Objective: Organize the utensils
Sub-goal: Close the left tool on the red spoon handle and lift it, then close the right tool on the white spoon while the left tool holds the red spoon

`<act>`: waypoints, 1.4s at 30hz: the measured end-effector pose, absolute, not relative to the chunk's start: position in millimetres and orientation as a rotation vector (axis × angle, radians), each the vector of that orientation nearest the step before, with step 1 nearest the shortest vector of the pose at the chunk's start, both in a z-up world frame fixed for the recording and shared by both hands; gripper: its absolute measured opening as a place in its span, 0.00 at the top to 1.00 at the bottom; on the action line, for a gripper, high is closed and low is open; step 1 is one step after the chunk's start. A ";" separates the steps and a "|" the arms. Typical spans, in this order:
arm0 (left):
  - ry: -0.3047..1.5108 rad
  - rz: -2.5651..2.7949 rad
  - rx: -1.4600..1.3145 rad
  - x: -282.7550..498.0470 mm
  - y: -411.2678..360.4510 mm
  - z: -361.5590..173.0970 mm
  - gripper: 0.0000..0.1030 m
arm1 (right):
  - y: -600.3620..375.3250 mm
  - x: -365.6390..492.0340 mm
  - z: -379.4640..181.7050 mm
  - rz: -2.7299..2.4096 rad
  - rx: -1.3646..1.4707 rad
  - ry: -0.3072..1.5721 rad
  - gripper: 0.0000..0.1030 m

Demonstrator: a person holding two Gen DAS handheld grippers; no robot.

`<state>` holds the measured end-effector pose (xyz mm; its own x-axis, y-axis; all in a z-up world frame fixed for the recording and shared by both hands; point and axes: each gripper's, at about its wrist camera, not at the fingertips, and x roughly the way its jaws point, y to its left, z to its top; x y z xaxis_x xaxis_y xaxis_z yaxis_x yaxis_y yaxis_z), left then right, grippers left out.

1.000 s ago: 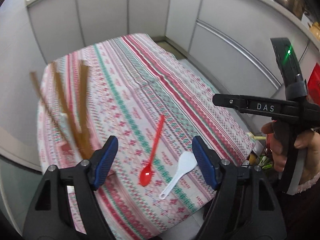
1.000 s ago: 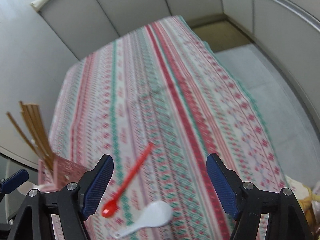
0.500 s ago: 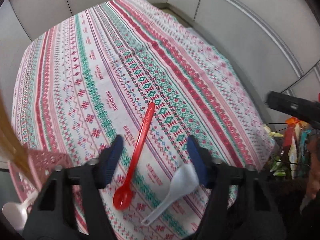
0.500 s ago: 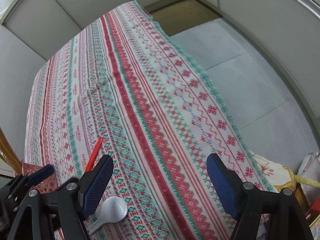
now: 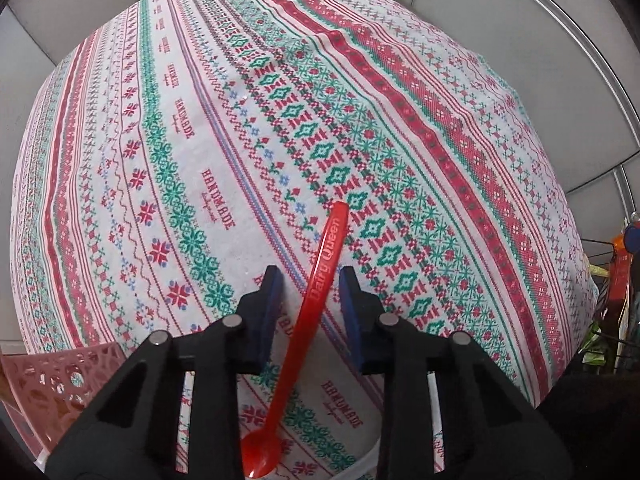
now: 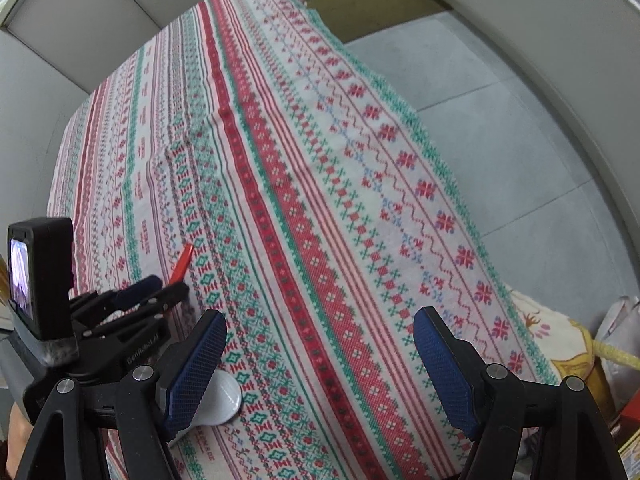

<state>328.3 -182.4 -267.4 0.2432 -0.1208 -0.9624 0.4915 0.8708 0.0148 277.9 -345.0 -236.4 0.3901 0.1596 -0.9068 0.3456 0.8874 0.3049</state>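
Left tool (image 5: 310, 286) lower, astride red spoon (image 5: 316, 300)

Looks like a home kitchen or dining corner. A table has a knitted-pattern tablecloth (image 5: 168, 80) with "HANDMADE" print. Around it are plain grey cabinet panels (image 6: 120, 4) and a tiled floor (image 6: 500, 92). A pink perforated plastic basket (image 5: 52, 384) stands at the table edge; bags etc. (image 6: 580, 356) sit on the floor.

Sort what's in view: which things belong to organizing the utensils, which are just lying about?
Job:
red spoon, between the left hand-held gripper pads, which have just been closing
white spoon
pink basket

Lying about:
tablecloth
bags
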 end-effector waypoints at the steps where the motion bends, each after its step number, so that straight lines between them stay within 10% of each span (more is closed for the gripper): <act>1: 1.262 -0.432 0.346 328.4 -182.2 -267.4 0.69 | -345.0 277.5 -237.5 -0.123 0.496 1.182 0.21; 7: 1.267 -0.435 0.335 326.8 -176.3 -267.2 0.88 | -337.7 277.8 -247.3 -0.120 0.468 1.233 0.21; 19: 1.303 -0.449 0.323 288.1 -137.2 -267.4 0.89 | -298.6 284.8 -299.5 0.044 0.581 1.426 0.21; 25: 1.286 -0.471 0.336 257.9 -119.4 -260.0 0.89 | -279.5 285.6 -320.4 0.097 0.666 1.497 0.54; 42: 1.271 -0.506 0.368 222.6 -88.8 -249.1 0.89 | -261.0 296.7 -338.4 0.084 0.885 1.475 0.57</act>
